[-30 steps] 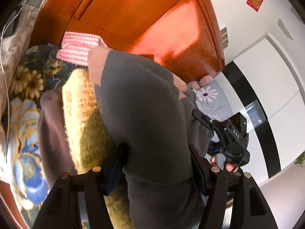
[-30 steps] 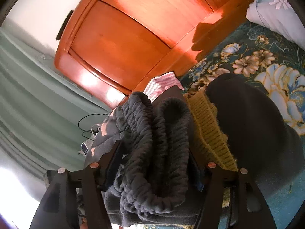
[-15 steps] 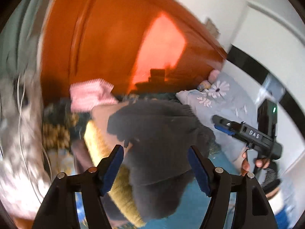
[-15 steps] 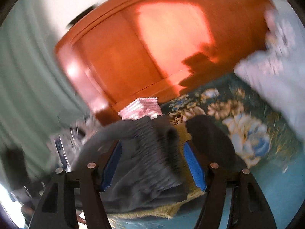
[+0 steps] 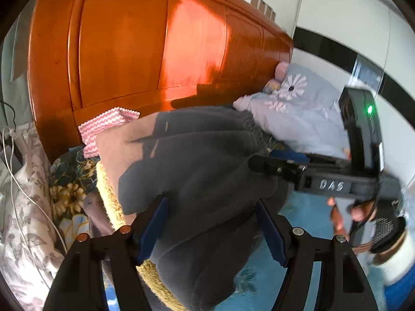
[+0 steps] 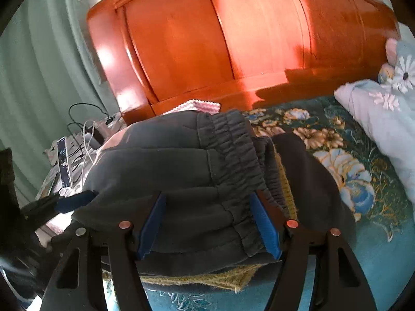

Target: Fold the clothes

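Observation:
Folded dark grey sweatpants [image 5: 202,155] [image 6: 181,171] lie on top of a stack with a yellow knit [image 5: 109,194] [image 6: 284,181] and a dark garment [image 6: 311,181] beneath. My left gripper [image 5: 211,230] stands open at the near end of the pants, its blue pads apart from the fabric. Over the elastic waistband end my right gripper [image 6: 208,224] is open too, pads not pressing. In the left wrist view the right gripper [image 5: 262,159] reaches in from the right, held by a hand. The left gripper's tip [image 6: 77,199] shows at the right wrist view's left edge.
The stack rests on a floral bed sheet [image 6: 337,155] before an orange wooden headboard [image 5: 155,51]. A pink zigzag cloth [image 5: 106,124] lies behind it. A pale flowered pillow [image 6: 376,108] is at the right. A bedside stand with cables [image 6: 72,150] is at the left.
Both grippers rolled level and drew back from the pants. A second ago the grey fabric filled both jaws; now it lies on the stack with the pads free.

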